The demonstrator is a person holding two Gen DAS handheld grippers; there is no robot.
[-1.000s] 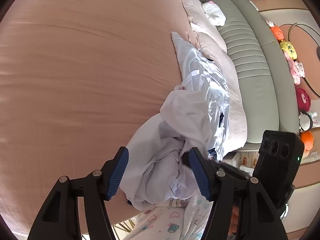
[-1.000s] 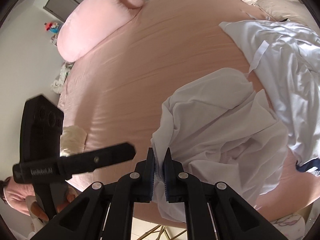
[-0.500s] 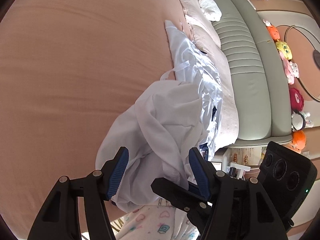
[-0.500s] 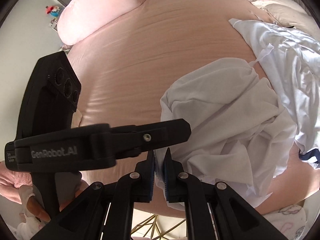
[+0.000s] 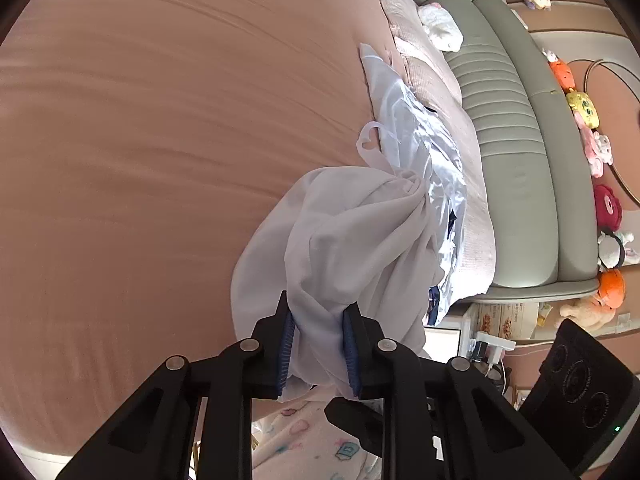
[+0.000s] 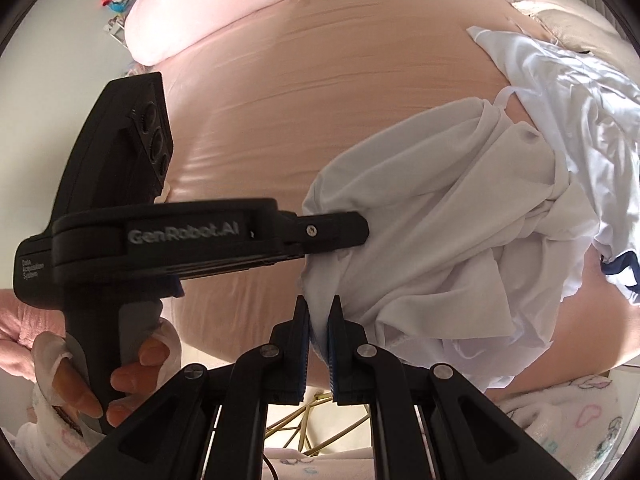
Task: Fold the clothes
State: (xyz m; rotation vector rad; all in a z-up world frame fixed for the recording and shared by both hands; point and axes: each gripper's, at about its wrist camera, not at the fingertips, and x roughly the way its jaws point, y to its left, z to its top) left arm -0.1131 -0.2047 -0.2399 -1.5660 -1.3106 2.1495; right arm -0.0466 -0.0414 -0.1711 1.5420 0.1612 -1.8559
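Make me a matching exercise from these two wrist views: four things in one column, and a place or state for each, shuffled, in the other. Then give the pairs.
Things
1. left gripper
2. white garment
3. pink pillow
4. plush toys

Places or states
A. lined up along the ledge behind the grey-green headboard
B. bunched up at the near edge of the pink bed, pinched at two spots
C. at the far end of the bed
D. closed on a bunch of white cloth

Pairs: 1-D, 2-B, 3-C, 4-A
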